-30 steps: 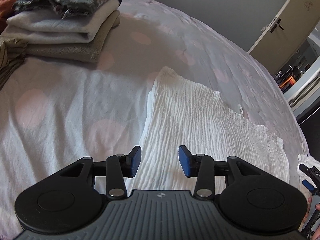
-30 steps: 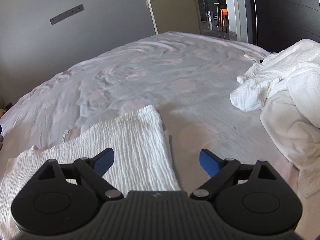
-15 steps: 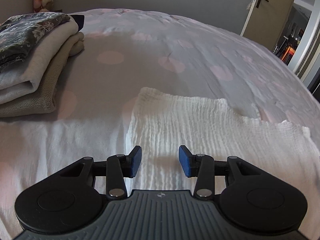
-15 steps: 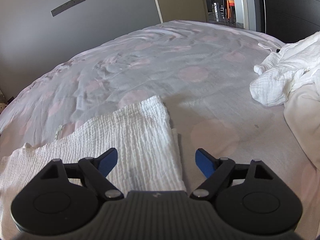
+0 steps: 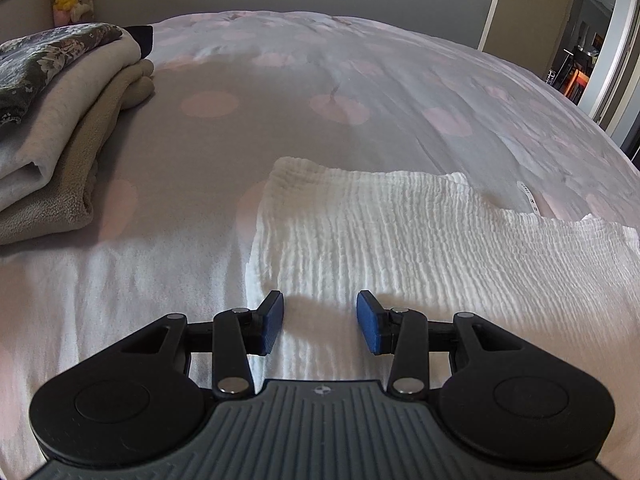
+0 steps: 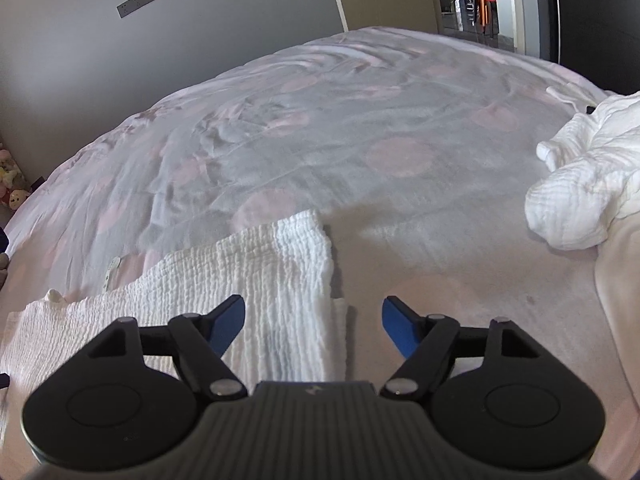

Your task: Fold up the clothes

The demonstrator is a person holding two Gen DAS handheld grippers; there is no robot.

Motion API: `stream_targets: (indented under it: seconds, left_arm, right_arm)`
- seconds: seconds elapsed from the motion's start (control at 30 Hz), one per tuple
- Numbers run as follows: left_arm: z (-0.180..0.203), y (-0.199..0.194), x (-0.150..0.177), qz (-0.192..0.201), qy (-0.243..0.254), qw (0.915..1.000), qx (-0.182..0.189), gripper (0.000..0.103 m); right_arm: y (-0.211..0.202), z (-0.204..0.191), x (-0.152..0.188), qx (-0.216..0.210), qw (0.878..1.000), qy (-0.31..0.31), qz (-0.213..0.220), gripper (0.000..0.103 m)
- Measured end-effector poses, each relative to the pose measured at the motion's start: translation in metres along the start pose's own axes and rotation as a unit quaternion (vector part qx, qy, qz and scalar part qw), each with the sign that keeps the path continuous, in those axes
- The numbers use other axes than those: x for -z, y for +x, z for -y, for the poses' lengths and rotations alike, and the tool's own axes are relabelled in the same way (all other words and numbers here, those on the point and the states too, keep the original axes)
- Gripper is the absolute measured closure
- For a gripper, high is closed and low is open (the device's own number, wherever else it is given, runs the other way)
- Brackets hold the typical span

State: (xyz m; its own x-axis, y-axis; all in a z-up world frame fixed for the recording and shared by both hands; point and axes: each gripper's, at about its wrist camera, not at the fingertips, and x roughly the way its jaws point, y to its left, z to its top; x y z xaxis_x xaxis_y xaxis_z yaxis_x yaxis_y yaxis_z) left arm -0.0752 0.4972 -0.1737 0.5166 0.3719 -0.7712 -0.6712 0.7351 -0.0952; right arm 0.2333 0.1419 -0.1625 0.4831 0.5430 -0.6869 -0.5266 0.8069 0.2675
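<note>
Now both grippers, left (image 5: 320, 322) and right (image 6: 313, 325), hover with jaws spread over the white cloth's (image 5: 400, 240) opposite edges.

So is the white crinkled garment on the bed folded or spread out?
Folded. The white crinkled garment lies flat with a second layer's edge showing beneath its right side.

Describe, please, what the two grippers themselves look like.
Both match. The left gripper and right gripper each have black linkage arms with silver pivot pins, two round black discs, a ribbed grey body bearing a small emblem, and blue-padded fingers. No cables or sleeves show.
</note>
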Motion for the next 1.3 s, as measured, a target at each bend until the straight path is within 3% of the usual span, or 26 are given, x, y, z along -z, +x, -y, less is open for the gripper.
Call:
stream_targets:
  seconds: [0.1, 0.27, 0.33, 0.4, 0.47, 0.5, 0.67, 0.87, 1.1, 1.3]
  left_arm:
    - [0.002, 0.000, 0.000, 0.000, 0.007, 1.0000, -0.003, 0.065]
    - [0.005, 0.001, 0.002, 0.001, 0.019, 0.9998, -0.010, 0.065]
    - [0.006, 0.001, 0.001, 0.001, 0.022, 0.9997, -0.012, 0.064]
    - [0.006, 0.000, 0.002, 0.002, 0.023, 0.9997, -0.012, 0.065]
    - [0.006, 0.000, 0.002, 0.001, 0.022, 0.9997, -0.012, 0.065]
    - [0.006, -0.001, 0.001, 0.001, 0.021, 0.9997, -0.012, 0.065]
    - [0.003, -0.004, -0.001, -0.002, 0.016, 0.9998, -0.011, 0.065]
    - [0.000, -0.013, -0.005, -0.003, 0.014, 0.9998, -0.011, 0.066]
    - [-0.003, -0.029, -0.009, 0.007, 0.013, 0.9995, 0.028, 0.086]
    - [-0.010, -0.036, -0.011, 0.004, 0.001, 0.9988, 0.048, 0.094]
  right_arm:
    - [0.015, -0.012, 0.009, 0.005, 1.000, -0.016, -0.024, 0.040]
    - [0.023, -0.031, 0.023, 0.034, 0.998, -0.047, -0.023, 0.041]
    - [0.023, -0.037, 0.027, 0.041, 0.997, -0.055, -0.020, 0.046]
    - [0.022, -0.041, 0.028, 0.041, 0.997, -0.068, -0.021, 0.056]
    - [0.022, -0.048, 0.028, 0.041, 0.995, -0.091, -0.023, 0.086]
    - [0.021, -0.052, 0.027, 0.043, 0.994, -0.102, -0.024, 0.089]
    - [0.009, -0.065, 0.019, 0.053, 0.992, -0.110, -0.020, 0.092]
    - [-0.032, -0.093, -0.004, 0.013, 0.995, -0.096, 0.002, 0.093]
    - [-0.061, -0.161, -0.014, -0.055, 0.994, -0.090, 0.004, 0.093]
    - [-0.083, -0.221, -0.022, -0.114, 0.990, -0.086, 0.005, 0.093]
